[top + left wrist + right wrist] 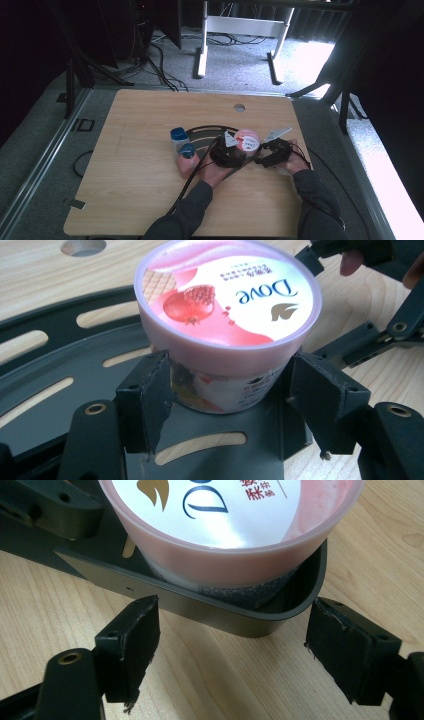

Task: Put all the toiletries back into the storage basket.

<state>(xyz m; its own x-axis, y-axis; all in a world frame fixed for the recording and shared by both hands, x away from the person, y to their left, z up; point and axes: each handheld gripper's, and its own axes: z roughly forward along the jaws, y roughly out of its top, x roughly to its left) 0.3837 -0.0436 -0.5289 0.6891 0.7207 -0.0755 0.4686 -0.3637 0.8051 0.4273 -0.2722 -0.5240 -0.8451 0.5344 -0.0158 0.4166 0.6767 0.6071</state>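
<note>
Wooden worktop (145, 165), light grain, round cable hole near its far edge. A black slotted tray (45, 390) lies at centre-right of the high view.

On the tray stands a pink Dove tub (227, 320), lid on, pomegranate printed on the lid. In the high view it sits right of centre, between the two grippers.

Left gripper (227, 402): partly closed around the tub's lower wall, below the lid rim. One jaw is at the lower left of the left gripper view, the other at the lower right, both pressed against or just at the tub's sides. The tub stands upright on the tray.

Right gripper (232, 645): jaws spread wide, nothing between them but bare wood. They hover just outside the tray's curved rim, the tub beyond it in the upper part of the right gripper view. Not touching tub or tray.

Left of the tray in the high view, two more items stand close together: a pale container with a blue cap (178, 137) and a pink bottle with a blue cap (188, 159), which lies beside the left forearm.

Both forearms in dark sleeves enter from the bottom edge.
</note>
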